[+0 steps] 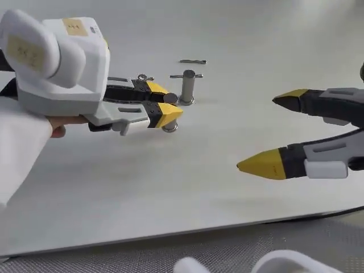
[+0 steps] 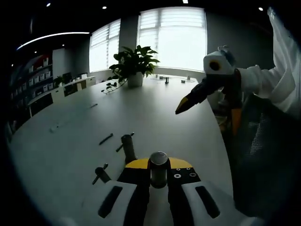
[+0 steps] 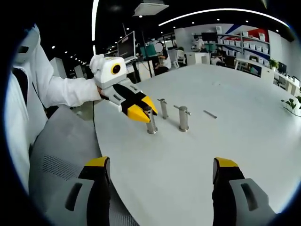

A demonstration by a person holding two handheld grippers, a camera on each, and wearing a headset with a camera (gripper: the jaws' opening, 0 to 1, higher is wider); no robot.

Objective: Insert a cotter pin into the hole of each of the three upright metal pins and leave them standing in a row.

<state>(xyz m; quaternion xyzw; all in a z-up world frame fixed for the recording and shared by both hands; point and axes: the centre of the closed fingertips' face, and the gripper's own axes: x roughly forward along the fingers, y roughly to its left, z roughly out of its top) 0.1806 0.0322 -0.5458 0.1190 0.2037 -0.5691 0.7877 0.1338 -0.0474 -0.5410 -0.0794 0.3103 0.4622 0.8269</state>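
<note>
- Note left tool [image 1: 169, 103] clamped tight on the third metal pin [image 2: 159, 165], gripping the shaft just under the head. Cannot tell whether the base touches the tabletop [image 1: 170, 193] or hangs just above it.
- Note right tool [image 1: 256, 132] spread wide, carrying nothing, hovering well apart from the pins.
- Count two done: nearer fitted pin [image 1: 187, 90] upright just beside the left tool's tips with a cotter through its top, and farther fitted pin [image 2: 101, 174] just behind that tool, likewise crossed.
- Spot the loose cotter pin [image 1: 192, 61] lying flat on the tabletop, just beyond the nearer fitted pin.
- Judge the step in hand: fetch that cotter with the right tool, then thread it through the held pin.
- Come in from the open side, clear of the nearer fitted pin and its projecting cotter.
- Drop the tips low and close slowly. Expect a thin, flat piece to skate on a smooth surface.
- Pinch at one end, leaving the rest free to lead into the hole.
- Hold the left grip steady. Cannot see the hole from here, so check that no jaw covers it and turn it toward the right tool.
</note>
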